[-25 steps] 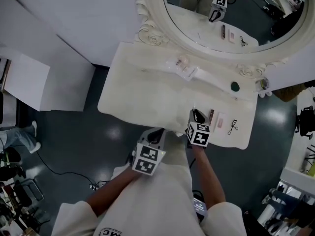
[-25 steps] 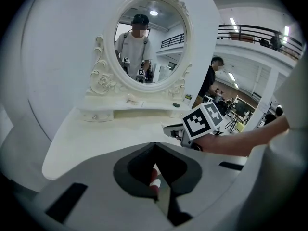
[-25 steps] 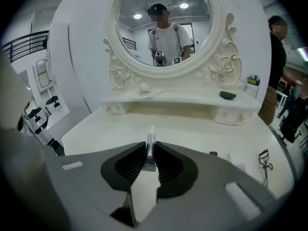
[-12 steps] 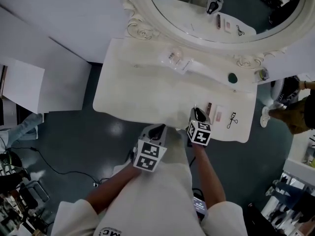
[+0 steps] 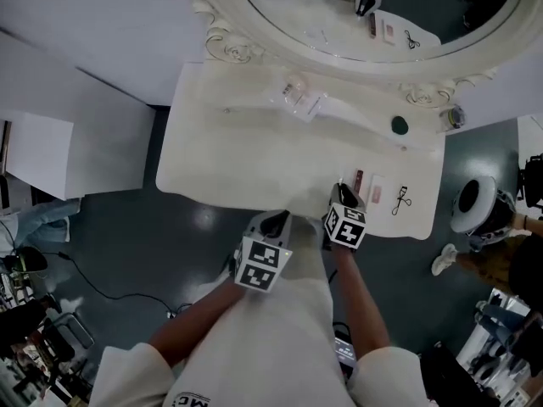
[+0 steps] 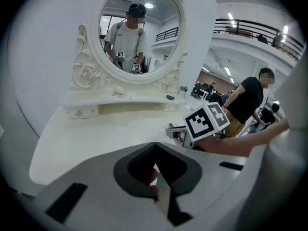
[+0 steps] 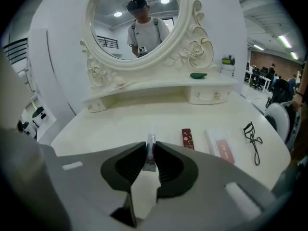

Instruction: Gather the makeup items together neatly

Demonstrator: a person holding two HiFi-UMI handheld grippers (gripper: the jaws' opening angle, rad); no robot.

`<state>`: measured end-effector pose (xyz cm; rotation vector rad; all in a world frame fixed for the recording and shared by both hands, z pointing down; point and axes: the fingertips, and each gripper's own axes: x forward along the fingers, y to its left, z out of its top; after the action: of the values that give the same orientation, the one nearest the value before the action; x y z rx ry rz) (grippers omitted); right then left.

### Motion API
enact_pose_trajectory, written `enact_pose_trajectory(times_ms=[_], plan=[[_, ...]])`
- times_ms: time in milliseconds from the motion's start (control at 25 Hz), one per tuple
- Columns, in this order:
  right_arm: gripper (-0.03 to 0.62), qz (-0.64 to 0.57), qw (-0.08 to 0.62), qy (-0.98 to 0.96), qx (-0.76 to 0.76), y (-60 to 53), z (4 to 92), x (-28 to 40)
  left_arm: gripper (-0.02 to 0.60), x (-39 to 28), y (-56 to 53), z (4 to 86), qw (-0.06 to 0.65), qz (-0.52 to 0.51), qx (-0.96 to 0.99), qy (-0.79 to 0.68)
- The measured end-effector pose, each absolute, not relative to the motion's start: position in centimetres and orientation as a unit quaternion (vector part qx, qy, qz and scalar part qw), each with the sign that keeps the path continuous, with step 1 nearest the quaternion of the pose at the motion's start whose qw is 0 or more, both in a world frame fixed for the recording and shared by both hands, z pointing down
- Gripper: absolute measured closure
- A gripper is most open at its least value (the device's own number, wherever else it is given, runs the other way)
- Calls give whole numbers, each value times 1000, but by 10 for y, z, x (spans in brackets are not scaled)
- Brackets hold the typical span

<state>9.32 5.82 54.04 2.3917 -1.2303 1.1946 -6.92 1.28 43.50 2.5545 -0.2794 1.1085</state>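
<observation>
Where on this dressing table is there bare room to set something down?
The white tabletop is bare across its left and middle, from the shelf to the near edge. The right front is crowded: a dark red box, white-and-pink flat pack and black eyelash curler.

Makeup at your near side: four pieces. One small tube [image 7: 150,150], one dark red stick [image 7: 187,138], one white-and-pink pack [image 7: 221,146] and one eyelash curler [image 7: 252,141].
On your far shelf: three things. One clear packet [image 5: 297,96] at left, one green piece [image 7: 198,75] and one small bottle [image 7: 227,61] at right.
Mirror [image 7: 137,18]: one.
Dressing table [image 7: 120,124]: one.
Grippers you hold: two, left gripper [image 5: 273,225] and right gripper [image 5: 344,195].
</observation>
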Motion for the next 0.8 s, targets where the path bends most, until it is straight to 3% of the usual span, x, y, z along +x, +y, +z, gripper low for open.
enact_pose_trajectory(times_ms=[800], plan=[[530,434,102,-368,816,64,569,109,577,-51,19,448,168,413,890,-91]])
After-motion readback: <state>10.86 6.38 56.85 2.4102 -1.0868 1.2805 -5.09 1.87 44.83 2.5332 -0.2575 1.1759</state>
